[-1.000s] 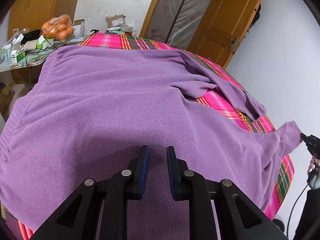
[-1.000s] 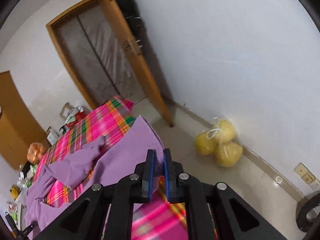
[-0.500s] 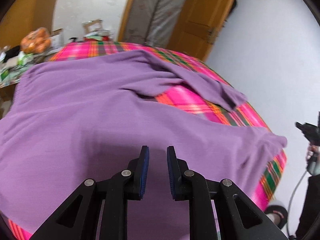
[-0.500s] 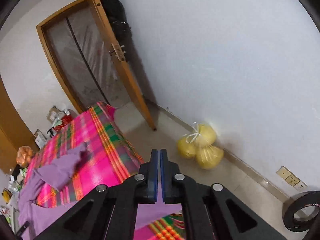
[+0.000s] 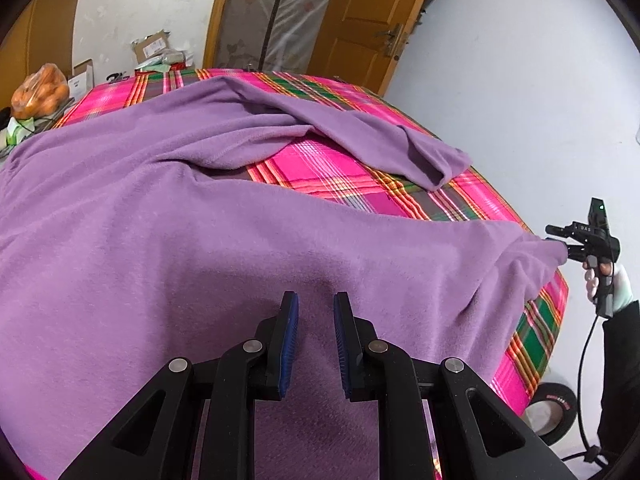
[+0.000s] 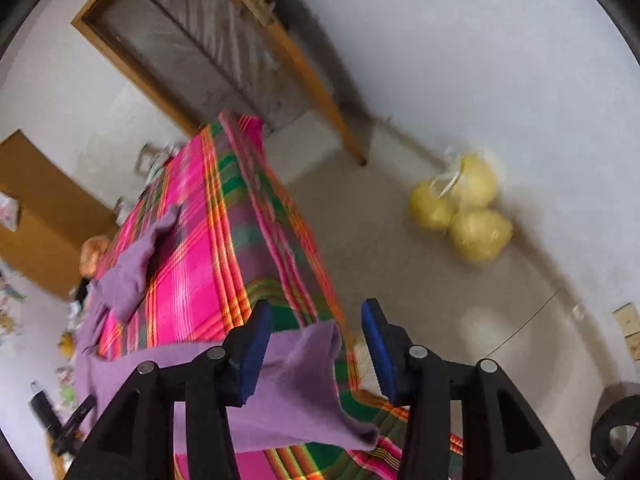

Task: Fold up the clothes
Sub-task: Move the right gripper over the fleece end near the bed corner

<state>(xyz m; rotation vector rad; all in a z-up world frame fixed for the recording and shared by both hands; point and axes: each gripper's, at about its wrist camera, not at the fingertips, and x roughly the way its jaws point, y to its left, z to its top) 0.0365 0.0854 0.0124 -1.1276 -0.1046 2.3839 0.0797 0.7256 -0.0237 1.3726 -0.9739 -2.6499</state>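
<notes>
The right gripper (image 6: 314, 346) is opening, its blue pads (image 6: 252, 350) parting around the sleeve cuff (image 6: 304, 364) of a purple sweater (image 5: 200, 248), no longer pinching it. The left gripper (image 5: 316, 340) hangs narrowly parted above the sweater's body, holding nothing. To fold cleanly, the sleeve should probably settle flat before a fresh grip. The garment sprawls across a pink plaid bed (image 5: 400, 196); beyond it are an open wooden door (image 5: 360, 28), a white wall and bagged yellow fruit (image 6: 464, 208) on the floor.
</notes>
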